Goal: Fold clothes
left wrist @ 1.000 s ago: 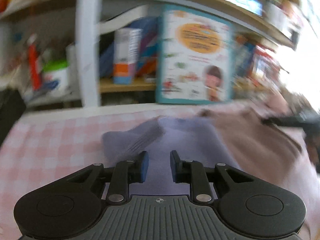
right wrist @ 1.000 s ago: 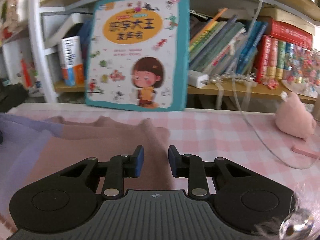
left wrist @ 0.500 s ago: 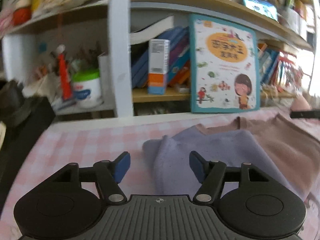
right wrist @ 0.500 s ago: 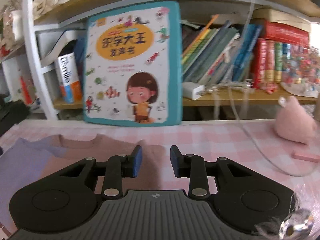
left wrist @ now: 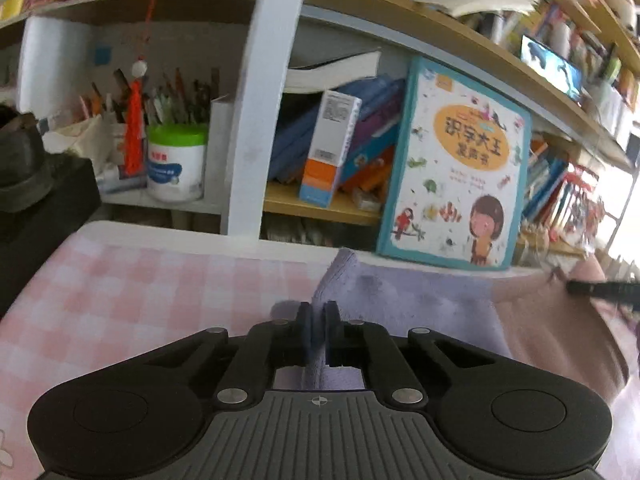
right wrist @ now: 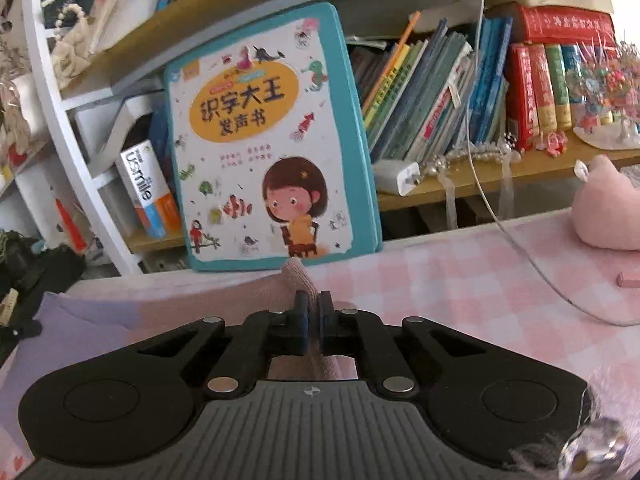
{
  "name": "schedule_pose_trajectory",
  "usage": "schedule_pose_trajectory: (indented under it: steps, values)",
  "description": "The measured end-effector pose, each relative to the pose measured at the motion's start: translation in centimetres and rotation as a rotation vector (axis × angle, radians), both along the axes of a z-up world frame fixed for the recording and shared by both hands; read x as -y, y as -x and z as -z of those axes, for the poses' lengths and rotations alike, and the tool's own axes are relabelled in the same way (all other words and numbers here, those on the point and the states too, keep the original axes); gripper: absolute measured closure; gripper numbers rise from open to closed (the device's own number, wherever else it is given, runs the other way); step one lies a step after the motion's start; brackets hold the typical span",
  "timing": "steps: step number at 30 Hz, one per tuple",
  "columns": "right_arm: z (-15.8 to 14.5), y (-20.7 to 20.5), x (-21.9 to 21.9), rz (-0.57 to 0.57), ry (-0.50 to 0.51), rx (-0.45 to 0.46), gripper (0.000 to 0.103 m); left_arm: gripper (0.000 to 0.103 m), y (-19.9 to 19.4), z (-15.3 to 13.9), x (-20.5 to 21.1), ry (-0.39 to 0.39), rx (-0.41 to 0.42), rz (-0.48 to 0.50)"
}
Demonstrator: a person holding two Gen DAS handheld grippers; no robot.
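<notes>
A two-tone garment lies on the pink checked tablecloth (left wrist: 132,280). Its lilac part (left wrist: 420,300) is on the left, its dusty pink part (left wrist: 560,332) on the right. My left gripper (left wrist: 318,312) is shut on a raised fold of the lilac cloth at its left edge. My right gripper (right wrist: 313,304) is shut on a raised fold of the dusty pink cloth (right wrist: 298,276) at its right edge. The lilac part (right wrist: 80,328) shows at the left of the right wrist view. The right gripper's tip (left wrist: 604,290) shows at the far right of the left wrist view.
A bookshelf stands right behind the table. A large teal picture book (left wrist: 452,168) (right wrist: 272,148) leans on it, close to the garment's far edge. A pink plush toy (right wrist: 604,208) and a white cable (right wrist: 520,240) lie on the right. A black object (left wrist: 36,208) sits at the left.
The left gripper opened, then shut on the lilac edge. The right gripper closed fully on the pink edge. Both folds now stand up between the fingers.
</notes>
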State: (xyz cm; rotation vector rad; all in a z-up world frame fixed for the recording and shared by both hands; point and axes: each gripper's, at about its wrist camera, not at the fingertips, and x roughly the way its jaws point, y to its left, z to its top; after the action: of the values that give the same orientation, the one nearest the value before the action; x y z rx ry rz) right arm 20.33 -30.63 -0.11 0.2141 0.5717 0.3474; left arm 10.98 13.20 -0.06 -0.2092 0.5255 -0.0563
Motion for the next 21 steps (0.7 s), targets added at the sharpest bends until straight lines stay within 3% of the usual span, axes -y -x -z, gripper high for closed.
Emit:
schedule_pose_trajectory:
  steps: [3, 9, 12, 18, 20, 21]
  values:
    - [2.0, -1.5, -0.3, 0.01, 0.022, -0.078, 0.099, 0.096, -1.7, 2.3, -0.2, 0.013, -0.089, -0.024]
    - [3.3, -1.8, 1.6, 0.045, -0.112, -0.118, 0.096, 0.089, -1.4, 3.0, -0.9, 0.041, -0.081, -0.043]
    - [3.1, -1.4, 2.0, 0.052, -0.124, -0.118, 0.095, 0.08, -1.0, 2.6, -0.7, -0.001, -0.062, -0.066]
    - [2.0, 0.6, 2.1, 0.039, -0.064, -0.095, 0.095, 0.078, 1.5, 0.6, 0.6, -0.106, 0.005, -0.068]
    - [1.4, 1.5, 2.4, 0.039, -0.049, -0.09, 0.089, 0.077, 2.4, 0.0, 1.0, -0.134, 0.016, -0.064]
    - [1.1, 2.0, 2.6, 0.042, -0.043, -0.093, 0.081, 0.075, 2.9, -0.3, 1.2, -0.142, 0.018, -0.059]
